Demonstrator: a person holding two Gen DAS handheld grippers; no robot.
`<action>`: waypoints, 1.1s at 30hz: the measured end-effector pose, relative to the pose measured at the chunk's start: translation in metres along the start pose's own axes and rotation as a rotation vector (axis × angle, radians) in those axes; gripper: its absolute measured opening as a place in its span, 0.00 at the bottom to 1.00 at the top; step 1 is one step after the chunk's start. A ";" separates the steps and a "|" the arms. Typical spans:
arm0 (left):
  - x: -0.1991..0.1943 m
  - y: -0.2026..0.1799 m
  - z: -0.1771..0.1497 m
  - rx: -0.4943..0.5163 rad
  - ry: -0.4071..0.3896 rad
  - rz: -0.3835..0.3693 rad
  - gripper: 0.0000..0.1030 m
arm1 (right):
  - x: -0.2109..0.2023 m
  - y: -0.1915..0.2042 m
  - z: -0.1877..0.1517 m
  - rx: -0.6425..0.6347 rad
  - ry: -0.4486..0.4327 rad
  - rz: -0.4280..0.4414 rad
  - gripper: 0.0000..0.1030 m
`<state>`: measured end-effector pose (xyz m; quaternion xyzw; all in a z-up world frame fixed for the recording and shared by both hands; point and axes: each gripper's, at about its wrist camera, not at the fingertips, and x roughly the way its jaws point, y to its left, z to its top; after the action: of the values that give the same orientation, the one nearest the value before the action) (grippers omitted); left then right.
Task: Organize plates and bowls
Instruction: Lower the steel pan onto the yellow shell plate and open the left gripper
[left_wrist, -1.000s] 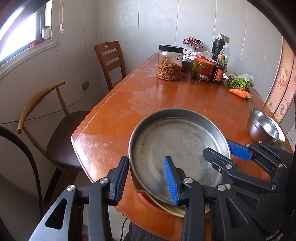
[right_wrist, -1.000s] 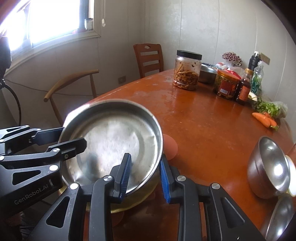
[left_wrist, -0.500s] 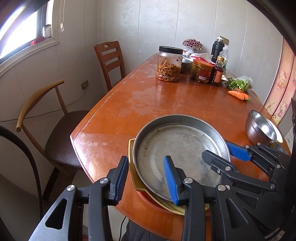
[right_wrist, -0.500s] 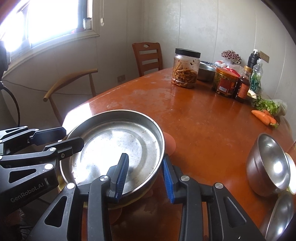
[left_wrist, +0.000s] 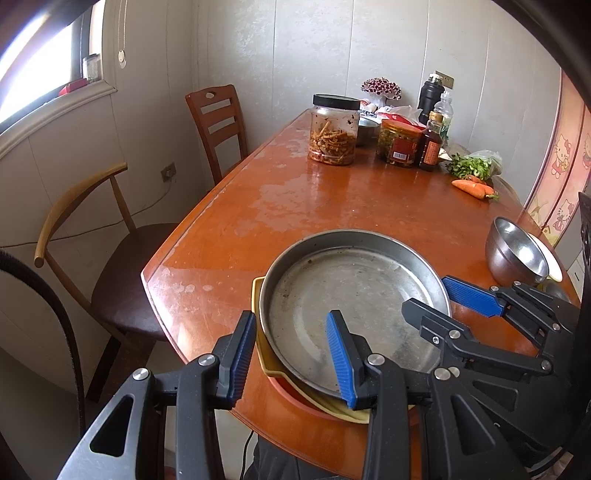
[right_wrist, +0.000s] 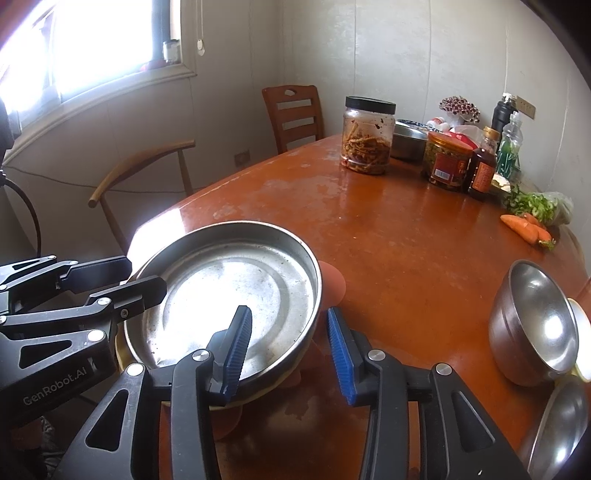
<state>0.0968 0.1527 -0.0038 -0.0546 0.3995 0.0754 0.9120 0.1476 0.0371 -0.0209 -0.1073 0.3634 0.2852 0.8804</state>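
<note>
— Where's the steel pan?
— Atop a yellow plate at the table's near edge.
— Grippers?
— Left gripper and right gripper both spread wide, straddling its rim; contact seems absent, hard to tell.

Daylight from the window at upper left, blown out in the right wrist view. Hard glare on the steel pan and glossy table. Heavy fisheye warp, dark vignette corners; focus sharp.
</note>
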 end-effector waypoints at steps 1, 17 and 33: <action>0.000 -0.001 0.000 0.002 0.000 0.001 0.38 | 0.000 0.000 0.000 -0.001 0.002 0.001 0.43; -0.017 -0.007 0.001 0.014 -0.026 0.010 0.39 | -0.018 -0.009 0.000 0.047 -0.025 0.020 0.53; -0.040 -0.029 0.000 0.039 -0.067 0.010 0.46 | -0.052 -0.018 -0.004 0.056 -0.081 -0.006 0.54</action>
<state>0.0753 0.1202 0.0275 -0.0321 0.3704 0.0740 0.9254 0.1259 -0.0011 0.0126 -0.0722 0.3349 0.2765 0.8979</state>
